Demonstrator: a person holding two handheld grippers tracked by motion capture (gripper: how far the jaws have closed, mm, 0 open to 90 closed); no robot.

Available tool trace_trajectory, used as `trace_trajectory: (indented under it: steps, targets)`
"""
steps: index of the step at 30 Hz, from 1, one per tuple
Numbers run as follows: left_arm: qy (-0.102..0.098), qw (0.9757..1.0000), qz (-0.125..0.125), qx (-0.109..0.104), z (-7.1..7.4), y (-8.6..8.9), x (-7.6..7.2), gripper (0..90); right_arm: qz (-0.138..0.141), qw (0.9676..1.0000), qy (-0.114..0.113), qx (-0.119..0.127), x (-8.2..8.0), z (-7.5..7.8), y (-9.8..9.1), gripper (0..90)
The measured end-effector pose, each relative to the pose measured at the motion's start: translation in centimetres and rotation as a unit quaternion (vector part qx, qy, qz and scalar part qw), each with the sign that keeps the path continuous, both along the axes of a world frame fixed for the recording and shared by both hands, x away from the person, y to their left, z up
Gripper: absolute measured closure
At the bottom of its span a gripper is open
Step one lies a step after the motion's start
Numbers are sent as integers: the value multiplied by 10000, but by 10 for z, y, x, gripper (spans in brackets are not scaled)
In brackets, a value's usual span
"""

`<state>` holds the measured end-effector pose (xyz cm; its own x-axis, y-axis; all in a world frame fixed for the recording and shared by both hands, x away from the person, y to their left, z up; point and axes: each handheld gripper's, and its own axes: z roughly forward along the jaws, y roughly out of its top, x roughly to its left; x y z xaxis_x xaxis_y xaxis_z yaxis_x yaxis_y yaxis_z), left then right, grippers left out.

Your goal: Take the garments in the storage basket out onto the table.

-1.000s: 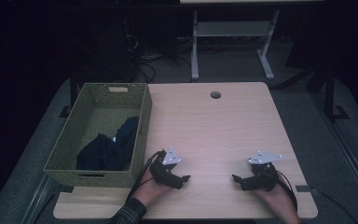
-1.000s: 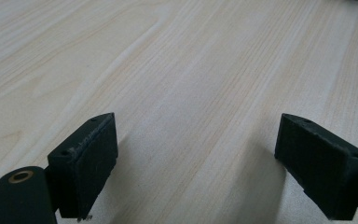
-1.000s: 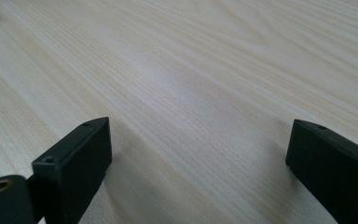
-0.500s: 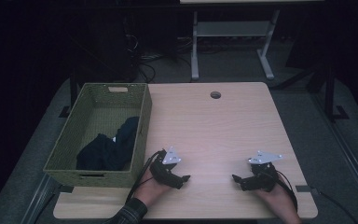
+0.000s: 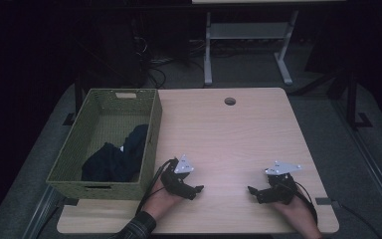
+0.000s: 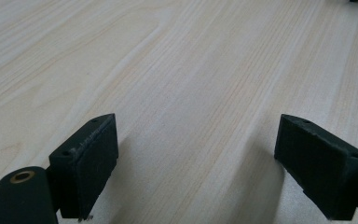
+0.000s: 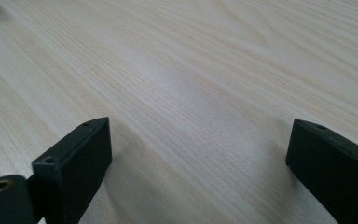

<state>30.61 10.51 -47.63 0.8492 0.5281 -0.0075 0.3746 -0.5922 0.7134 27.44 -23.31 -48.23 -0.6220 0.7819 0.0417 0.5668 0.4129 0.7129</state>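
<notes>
From the high view, the left gripper (image 5: 195, 189) and the right gripper (image 5: 252, 190) rest low on the near part of the table (image 5: 229, 139), well apart, their tips turned toward each other, and neither holds anything. A green woven basket (image 5: 151, 134) stands at the table's left edge, just beside the left gripper, and the dark cloth (image 5: 117, 159) lies crumpled inside it, bunched against the near right wall. In the left gripper view, the left gripper (image 6: 193, 154) has its jaws spread wide over bare wood grain, nothing between them. In the right gripper view, the right gripper (image 7: 198, 158) shows the same: jaws wide apart, only tabletop ahead. The likely trouble is the reach into the basket: its wall stands high next to the left hand, so a low sideways sweep could knock the rim and shove the basket toward the table edge, which it already nears. A shallow pinch might also catch only one fold, so the cloth would trail and snag on the weave on its way out. The high view gives the basket, the cloth and how the hands lie relative to them; the gripper views give none of that, but they settle how far the jaws stand apart, which stays too small to judge from above.
</notes>
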Motion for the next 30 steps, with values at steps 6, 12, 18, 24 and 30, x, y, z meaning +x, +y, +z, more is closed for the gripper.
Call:
trace_trajectory:
  steps: [6, 12, 18, 24, 30]
  targets:
    - [9, 9999, 19, -100, 4, 2, 1, 130, -4, 10000, -8, -14, -1, 0, 0, 62]
    - [43, 9997, 32, -258, 7, 3, 3, 130, -3, 10000, -7, -14, 0, 0, 0, 62]
    - [27, 9995, -8, -310, 12, 2, 4, 131, -4, 10000, -10, -9, 0, 0, 0, 62]
    - [-41, 9997, -23, -252, 16, 2, 5, 131, -9, 10000, -14, -4, 0, 0, 0, 62]
    - [-6, 9993, 17, -365, 18, 3, 7, 131, -10, 10000, -13, -4, -1, 0, 0, 62]
